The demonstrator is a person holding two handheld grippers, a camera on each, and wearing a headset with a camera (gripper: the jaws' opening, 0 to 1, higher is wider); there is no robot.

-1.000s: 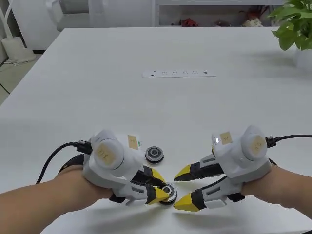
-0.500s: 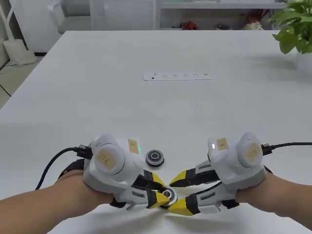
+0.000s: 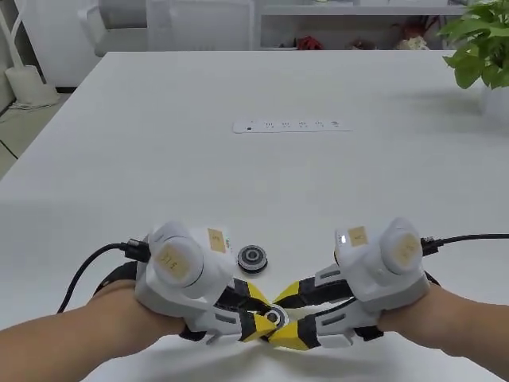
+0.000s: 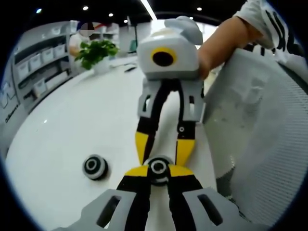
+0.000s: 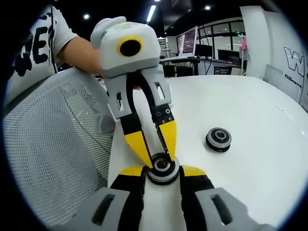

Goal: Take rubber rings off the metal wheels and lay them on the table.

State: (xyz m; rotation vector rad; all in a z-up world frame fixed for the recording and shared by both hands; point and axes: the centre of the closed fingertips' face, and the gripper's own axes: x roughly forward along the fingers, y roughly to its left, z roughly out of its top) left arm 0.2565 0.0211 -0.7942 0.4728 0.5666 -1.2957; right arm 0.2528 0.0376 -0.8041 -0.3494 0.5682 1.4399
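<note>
White table (image 3: 159,159) runs away from the person toward shelves at the back. The metal wheel (image 3: 275,318) sits at the near edge of it, low over the surface, with both grippers meeting on it from opposite sides. A dark rubber ring (image 5: 162,180) is on its rim.

The left gripper (image 3: 258,309) comes in from the left of that wheel. Its yellow tips are clamped against the rim, one on each side (the right gripper view shows this most plainly, with both tips touching the ring).

The right gripper (image 3: 285,314) comes in from the right of the wheel. Its jaws stand close on either side of the rim, but I cannot tell whether they press on it or only bracket it.

A second wheel (image 3: 252,256), also with its dark ring on, lies flat on the table just beyond the gripped wheel and slightly to its left, apart from both grippers. Well beyond the gripped wheel, near the table's middle, lies a white power strip (image 3: 291,125). A green plant (image 3: 477,40) stands far off to the right of it. Behind the wheel, on the person's side, is a white mesh chair back (image 4: 260,120). A black cable (image 3: 91,267) trails left from the left gripper.
</note>
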